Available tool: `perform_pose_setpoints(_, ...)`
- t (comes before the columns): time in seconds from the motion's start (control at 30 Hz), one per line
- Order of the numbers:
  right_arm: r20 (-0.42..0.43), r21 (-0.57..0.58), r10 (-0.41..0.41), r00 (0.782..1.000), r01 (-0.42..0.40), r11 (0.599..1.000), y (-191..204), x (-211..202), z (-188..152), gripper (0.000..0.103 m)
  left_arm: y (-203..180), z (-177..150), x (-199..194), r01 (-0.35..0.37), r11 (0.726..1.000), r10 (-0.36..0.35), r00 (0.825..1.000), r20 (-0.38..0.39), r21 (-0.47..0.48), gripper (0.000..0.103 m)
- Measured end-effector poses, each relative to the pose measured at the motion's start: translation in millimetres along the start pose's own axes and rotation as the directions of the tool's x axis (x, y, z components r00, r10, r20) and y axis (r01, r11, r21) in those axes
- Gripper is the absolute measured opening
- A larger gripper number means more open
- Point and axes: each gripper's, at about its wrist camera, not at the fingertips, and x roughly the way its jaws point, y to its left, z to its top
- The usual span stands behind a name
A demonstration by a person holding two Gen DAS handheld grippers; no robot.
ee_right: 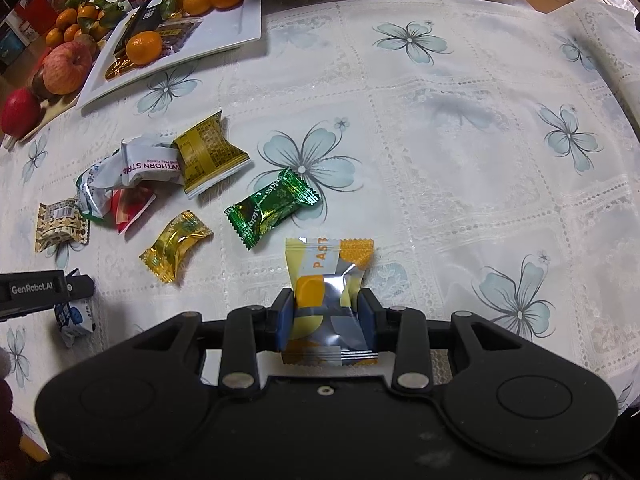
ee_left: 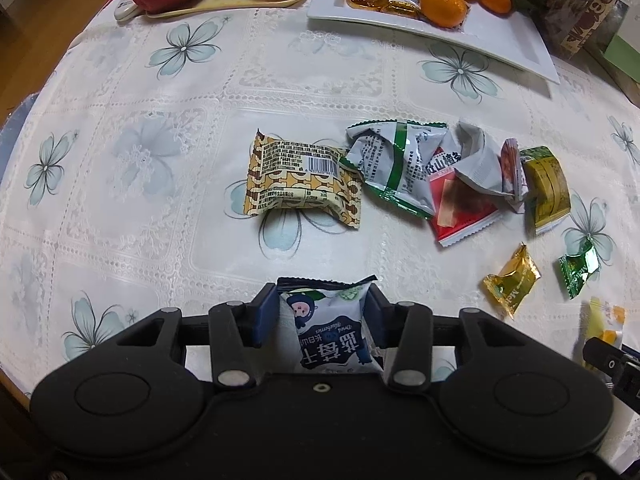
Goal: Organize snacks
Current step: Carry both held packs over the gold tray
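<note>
Blueberry packet (ee_left: 332, 320) is sitting between my left gripper's (ee_left: 326, 316) loose jaws; my right gripper (ee_right: 326, 316) is pinching a yellow pastry packet (ee_right: 328, 280) for sorting.

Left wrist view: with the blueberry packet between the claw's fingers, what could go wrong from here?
1. The left claw looks only loosely around the blueberry packet, so lifting now might leave it behind or drop it.
2. The right claw pinches the yellow pastry packet at its middle; the puffy wrapper could crush or slip.
3. The two claws work close together and may bump.
</note>
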Motion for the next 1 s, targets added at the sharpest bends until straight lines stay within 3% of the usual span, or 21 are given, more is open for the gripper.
perform_pose_setpoints(0.5,0.024,0.008,0.01,1.0,-0.01,1.0,0,-8,0,0.037,-6,-3,-22,-0.028,0.999,0.027,0.999,0.037,0.032,0.052)
perform_pose_setpoints(1.0,0.034,-0.017,0.066,0.997,-0.065,0.998,6,-46,-24,0.037,-4,-37,-74,0.027,0.993,-0.033,0.998,0.052,0.113,0.052)
